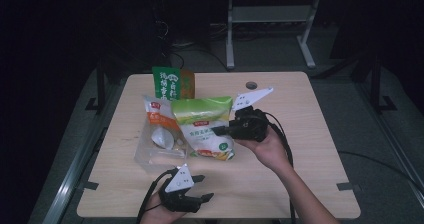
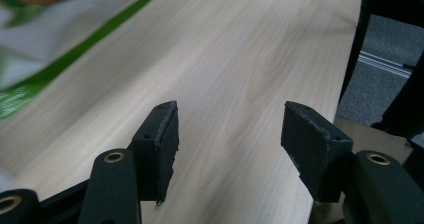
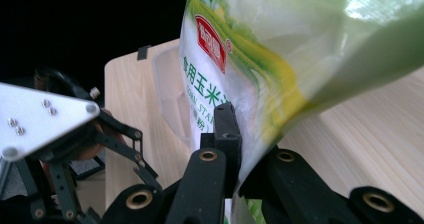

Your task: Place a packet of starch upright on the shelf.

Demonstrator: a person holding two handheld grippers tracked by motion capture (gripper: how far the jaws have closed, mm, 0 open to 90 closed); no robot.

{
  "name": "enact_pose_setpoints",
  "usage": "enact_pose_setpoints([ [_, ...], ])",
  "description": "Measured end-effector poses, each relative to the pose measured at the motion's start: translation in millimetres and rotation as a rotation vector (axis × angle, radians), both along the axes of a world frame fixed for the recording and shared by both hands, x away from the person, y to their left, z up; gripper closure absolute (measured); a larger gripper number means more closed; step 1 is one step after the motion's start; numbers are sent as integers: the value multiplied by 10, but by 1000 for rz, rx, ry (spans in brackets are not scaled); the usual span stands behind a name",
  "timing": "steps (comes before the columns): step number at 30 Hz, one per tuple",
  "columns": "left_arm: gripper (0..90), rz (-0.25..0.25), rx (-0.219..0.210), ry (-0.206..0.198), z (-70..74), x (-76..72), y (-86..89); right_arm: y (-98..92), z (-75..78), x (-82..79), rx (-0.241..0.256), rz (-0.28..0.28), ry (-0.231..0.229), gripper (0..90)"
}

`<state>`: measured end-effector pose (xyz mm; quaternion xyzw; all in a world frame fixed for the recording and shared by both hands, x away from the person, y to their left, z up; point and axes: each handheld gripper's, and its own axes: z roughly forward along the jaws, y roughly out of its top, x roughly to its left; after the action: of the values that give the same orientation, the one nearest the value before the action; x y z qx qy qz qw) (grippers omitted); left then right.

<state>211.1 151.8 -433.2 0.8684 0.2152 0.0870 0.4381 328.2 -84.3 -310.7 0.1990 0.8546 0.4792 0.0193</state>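
I am pinching the green starch bag (image 1: 206,126) in my right gripper (image 1: 223,130), while my left gripper (image 1: 204,188) is hovering wide open over the table (image 1: 300,134).

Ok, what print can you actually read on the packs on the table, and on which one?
"食用玉米" on the green and white bag clamped in the right gripper, under a red logo too blurred to read.
"CORN STAR…" beneath it on the same bag, partly cut off.
Large white characters on the green carton: too small to read.
Print on the orange and white pouch: too small to read.
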Motion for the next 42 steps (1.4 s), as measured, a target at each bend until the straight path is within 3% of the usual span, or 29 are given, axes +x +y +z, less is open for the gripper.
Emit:
enact_pose_setpoints([
  [7, 395, -14, -5, 4, -21, -33, -41, 166, 87, 9, 6, 29, -6, 891],
  [9, 394, -22, -4, 1, -23, -34, -45, 221, 106, 23, 5, 45, -26, 891],
  [16, 392, -27, -10, 3, -33, -53, -63, 398, 148, 61, 19, 57, -8, 892],
  [33, 388, -29, -12, -7, -43, -52, -36, 913, 65, 187, 69, 109, 31, 892],
  [39, 388, -31, -15, -10, -45, -59, -38, 1036, 34, 215, 60, 125, 23, 892],
  [42, 389, -32, -7, -12, -43, -62, -37, 1093, 17, 217, 65, 128, 40, 892],
])
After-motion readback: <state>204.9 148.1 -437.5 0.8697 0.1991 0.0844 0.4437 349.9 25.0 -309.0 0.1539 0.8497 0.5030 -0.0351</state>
